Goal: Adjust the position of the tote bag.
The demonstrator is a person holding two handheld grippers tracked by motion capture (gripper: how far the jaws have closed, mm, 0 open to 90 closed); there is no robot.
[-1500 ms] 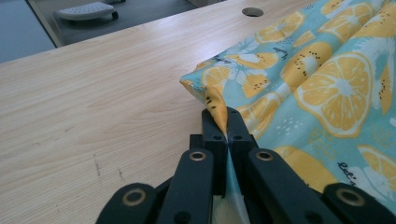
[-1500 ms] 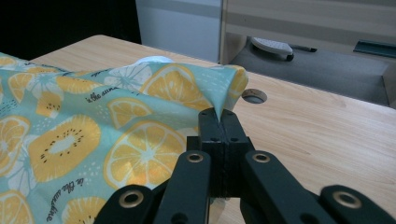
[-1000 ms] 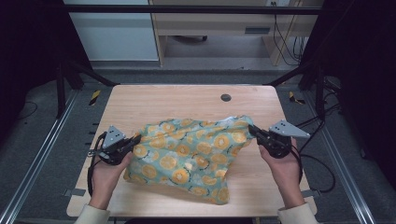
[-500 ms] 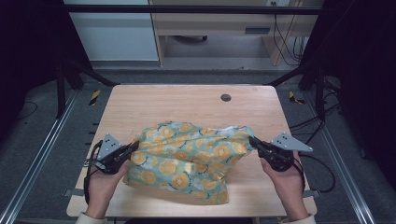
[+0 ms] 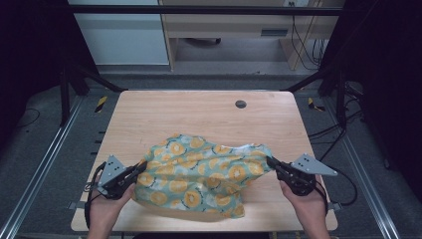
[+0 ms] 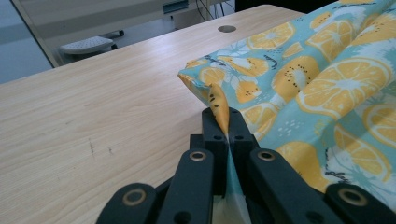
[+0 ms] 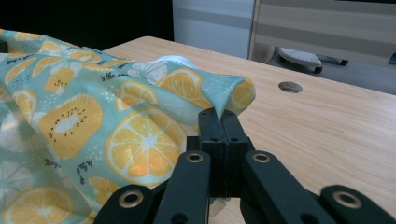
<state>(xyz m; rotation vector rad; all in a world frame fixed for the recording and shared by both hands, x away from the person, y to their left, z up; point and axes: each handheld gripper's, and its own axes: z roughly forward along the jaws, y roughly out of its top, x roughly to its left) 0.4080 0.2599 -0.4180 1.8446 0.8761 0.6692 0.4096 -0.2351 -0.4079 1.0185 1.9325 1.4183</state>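
One fruit-print cloth (image 5: 199,172), teal with orange slices, is spread rumpled on the worktop (image 5: 164,114) toward 6 o'clock. Its 9 o'clock corner is pinched by the left hand-held gripper (image 5: 141,168), jaws clenched; its 3 o'clock corner is likewise clamped by the right hand-held gripper (image 5: 271,162).

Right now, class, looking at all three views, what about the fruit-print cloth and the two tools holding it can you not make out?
- High view: the underside of the teal cotton cloth with orange-slice print, hidden by its own folds.
- Left gripper view: the cloth edge pinched inside the left tool, covered by the shut black jaws.
- Right gripper view: the pinched corner inside the right tool, likewise covered.
- High view: the person's forearms, cut off by the bottom edge.
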